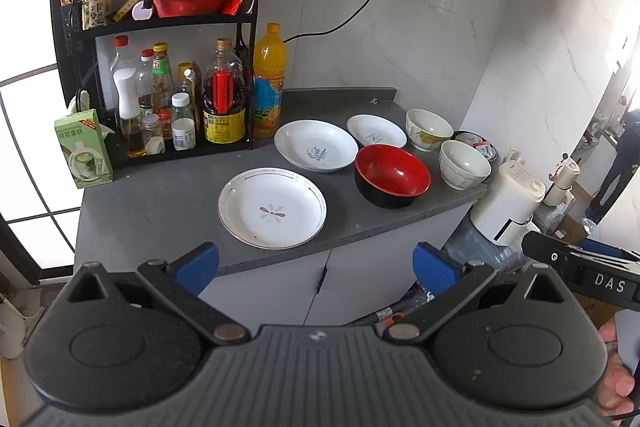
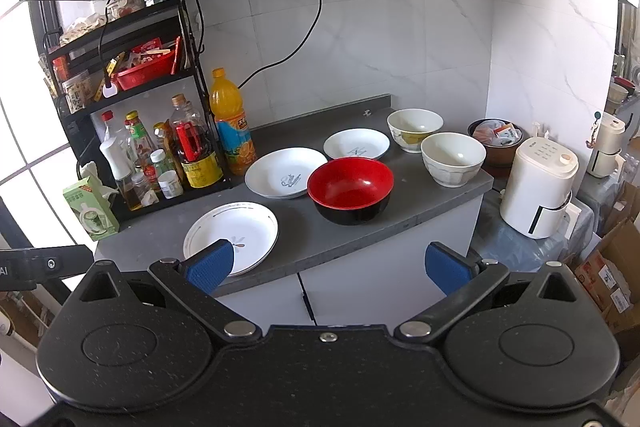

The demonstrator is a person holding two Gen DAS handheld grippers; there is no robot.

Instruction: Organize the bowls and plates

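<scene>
On the grey counter (image 1: 160, 211) lie three white plates: a rimmed one with a flower mark (image 1: 272, 207) (image 2: 231, 237) nearest, a deeper one (image 1: 316, 145) (image 2: 285, 172) behind it, and a small one (image 1: 376, 131) (image 2: 356, 143) further right. A red-and-black bowl (image 1: 392, 175) (image 2: 351, 189) stands in the middle, with two white bowls (image 1: 428, 129) (image 1: 464, 164) (image 2: 415, 123) (image 2: 453, 158) at the right end. My left gripper (image 1: 316, 269) and right gripper (image 2: 328, 269) are both open, held in front of the counter edge, touching nothing.
A black rack (image 1: 168, 27) full of bottles and an orange drink bottle (image 1: 269, 81) stand at the counter's back left, a green carton (image 1: 83, 149) beside them. A white appliance (image 2: 538, 181) stands low to the right, past the counter end. A power cord (image 1: 360, 7) hangs on the wall.
</scene>
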